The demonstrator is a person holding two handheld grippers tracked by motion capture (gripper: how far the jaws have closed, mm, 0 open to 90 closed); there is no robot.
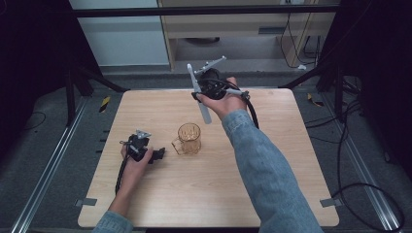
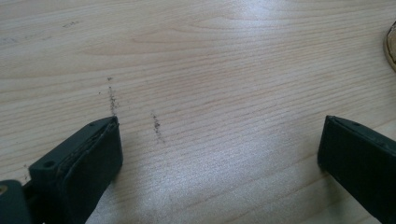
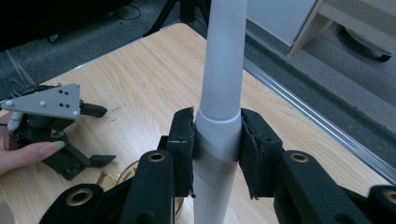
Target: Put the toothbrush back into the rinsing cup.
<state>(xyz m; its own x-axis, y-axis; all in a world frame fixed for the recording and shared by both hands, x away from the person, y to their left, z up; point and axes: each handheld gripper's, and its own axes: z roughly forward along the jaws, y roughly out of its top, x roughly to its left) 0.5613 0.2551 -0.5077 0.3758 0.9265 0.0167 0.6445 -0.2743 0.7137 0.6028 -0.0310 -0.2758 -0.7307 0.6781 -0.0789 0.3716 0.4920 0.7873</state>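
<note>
My right gripper point(image 3: 217, 149) is clamped on a white tube point(image 3: 223, 70), possibly a tool handle, raised over the table's point(image 1: 291, 160) far edge. Left gripper point(image 2: 219, 154) jaws wide, nothing between them, low near the left edge beside an amber mug point(image 1: 189, 138).

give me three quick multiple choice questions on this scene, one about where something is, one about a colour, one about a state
1. Where does the amber mug stand?
A. on the floor
B. on the table, right of the left tool
C. on the shelf behind

2. What colour is the rod in the right tool?
A. red
B. pale grey-white
C. green

3. How do the left tool's jaws stand?
A. shut on the mug
B. shut on the rod
C. open, with nothing between them

Key:
1. B: in the high view the mug is on the wooden table beside the left tool.
2. B: the right gripper view shows a pale rod clamped in the right tool.
3. C: the left gripper view shows bare wood between wide jaws.
</note>
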